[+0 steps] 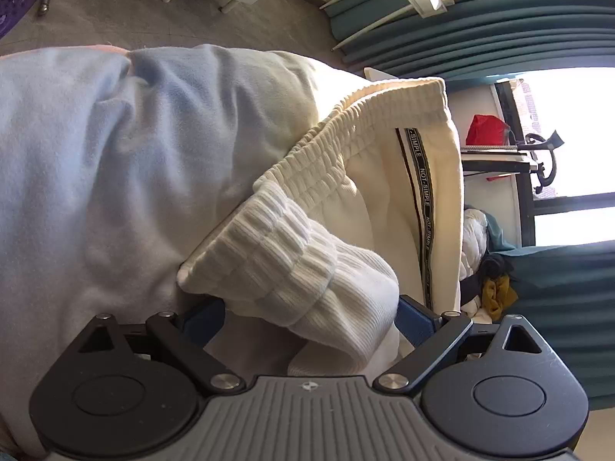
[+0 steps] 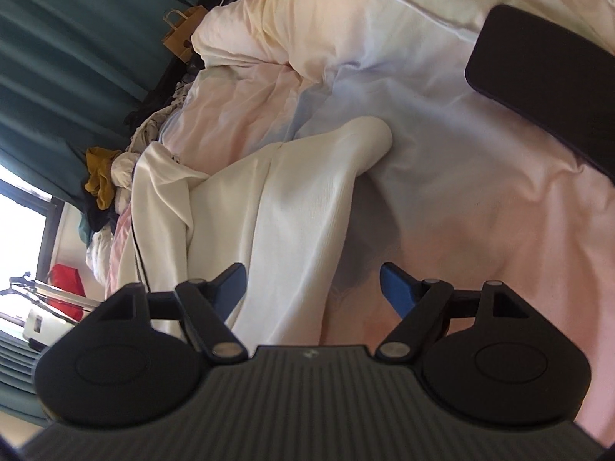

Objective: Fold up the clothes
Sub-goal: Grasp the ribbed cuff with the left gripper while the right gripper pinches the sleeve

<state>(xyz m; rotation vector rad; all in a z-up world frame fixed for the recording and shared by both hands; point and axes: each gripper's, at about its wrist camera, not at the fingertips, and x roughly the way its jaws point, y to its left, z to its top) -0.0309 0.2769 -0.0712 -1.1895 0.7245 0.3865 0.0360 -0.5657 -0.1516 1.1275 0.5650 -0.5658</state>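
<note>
Nearest my left tongs [image 1: 309,317] is a ribbed white cuff [image 1: 292,265], bunched between the blue pads, which stand wide around it; whether they pinch it I cannot tell. Only this view shows the cream trousers' [image 1: 380,192] elastic waistband and their black side stripe, lying on the pale blue sheet [image 1: 96,153]. My right tongs [image 2: 312,288] are spread wide, with white cloth [image 2: 292,230] draped between them over the bed. Only there do I see a black phone [image 2: 546,88] far right on the pinkish duvet [image 2: 499,230].
</note>
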